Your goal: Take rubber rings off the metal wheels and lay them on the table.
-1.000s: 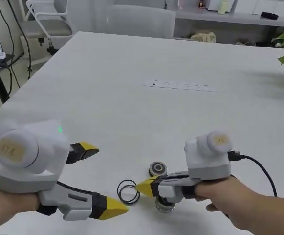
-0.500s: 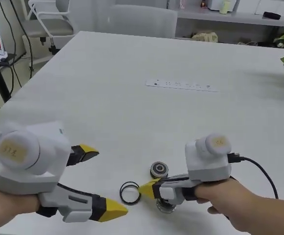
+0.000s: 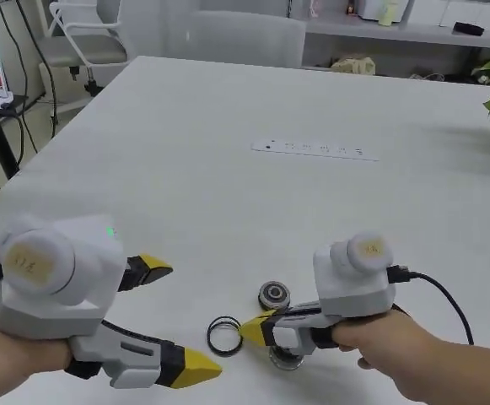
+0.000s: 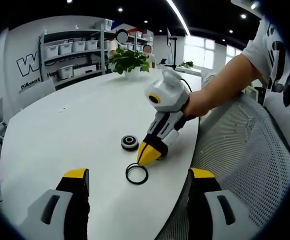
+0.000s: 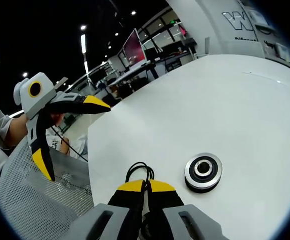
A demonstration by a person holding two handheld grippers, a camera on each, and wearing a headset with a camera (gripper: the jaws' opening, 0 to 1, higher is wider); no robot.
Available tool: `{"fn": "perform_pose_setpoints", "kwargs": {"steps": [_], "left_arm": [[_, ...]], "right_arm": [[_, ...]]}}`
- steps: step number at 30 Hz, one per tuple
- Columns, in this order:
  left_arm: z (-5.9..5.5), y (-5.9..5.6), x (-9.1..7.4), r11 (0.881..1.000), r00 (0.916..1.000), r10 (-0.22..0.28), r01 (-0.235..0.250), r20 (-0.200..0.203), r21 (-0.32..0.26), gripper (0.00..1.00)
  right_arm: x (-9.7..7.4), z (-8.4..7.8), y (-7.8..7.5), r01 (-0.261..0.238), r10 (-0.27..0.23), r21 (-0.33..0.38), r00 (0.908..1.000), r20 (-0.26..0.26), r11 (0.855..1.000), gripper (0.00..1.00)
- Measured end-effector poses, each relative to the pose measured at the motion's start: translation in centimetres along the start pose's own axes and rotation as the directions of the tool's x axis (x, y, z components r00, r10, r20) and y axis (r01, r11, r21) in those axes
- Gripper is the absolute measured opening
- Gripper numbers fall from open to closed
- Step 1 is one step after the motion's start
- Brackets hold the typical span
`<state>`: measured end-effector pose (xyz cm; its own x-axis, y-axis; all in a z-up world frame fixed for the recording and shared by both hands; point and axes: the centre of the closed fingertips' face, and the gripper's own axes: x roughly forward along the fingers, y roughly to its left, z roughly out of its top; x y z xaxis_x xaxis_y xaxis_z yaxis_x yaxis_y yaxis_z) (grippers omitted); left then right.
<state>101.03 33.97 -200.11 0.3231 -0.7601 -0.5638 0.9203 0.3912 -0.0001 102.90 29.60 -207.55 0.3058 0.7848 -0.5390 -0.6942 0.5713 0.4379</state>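
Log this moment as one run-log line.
left gripper: open, above table | right gripper: shut, near rubber rings | rubber rings: flat on table | metal wheel: on table beside them

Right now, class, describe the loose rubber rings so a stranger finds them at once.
On the white table, look near its front edge, at the yellow tips of the right hand-held gripper. Just off those tips lie the rubber rings: thin black overlapping loops, unlike the thick metal wheel nearby.

White table [image 3: 228, 194], plain matte top. Near its front edge lie two black rubber rings [image 3: 224, 336], flat and overlapping; a metal wheel [image 3: 274, 294] rests flat just beyond them, and a second wheel [image 3: 285, 358] sits close by, partly hidden. A socket strip [image 3: 314, 149] sits mid-table, well apart from these.
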Motion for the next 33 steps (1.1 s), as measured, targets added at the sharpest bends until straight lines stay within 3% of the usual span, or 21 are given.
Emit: {"fn": "perform_pose_setpoints", "kwargs": {"steps": [19,33], "left_arm": [[-0.3,-0.5,0.0,1.0,0.9996,-0.011,0.011,-0.025,0.003,0.77],[0.1,-0.3,0.3,1.0,0.9991,-0.024,0.024,-0.036,0.013,0.77]], "right_arm": [[0.1,-0.1,0.9,0.0,-0.005,-0.145,0.9995,-0.03,0.989,0.18],[-2.1,2.2,0.0,0.031,-0.025,-0.126,0.9982,0.055,0.991,0.22]]}}
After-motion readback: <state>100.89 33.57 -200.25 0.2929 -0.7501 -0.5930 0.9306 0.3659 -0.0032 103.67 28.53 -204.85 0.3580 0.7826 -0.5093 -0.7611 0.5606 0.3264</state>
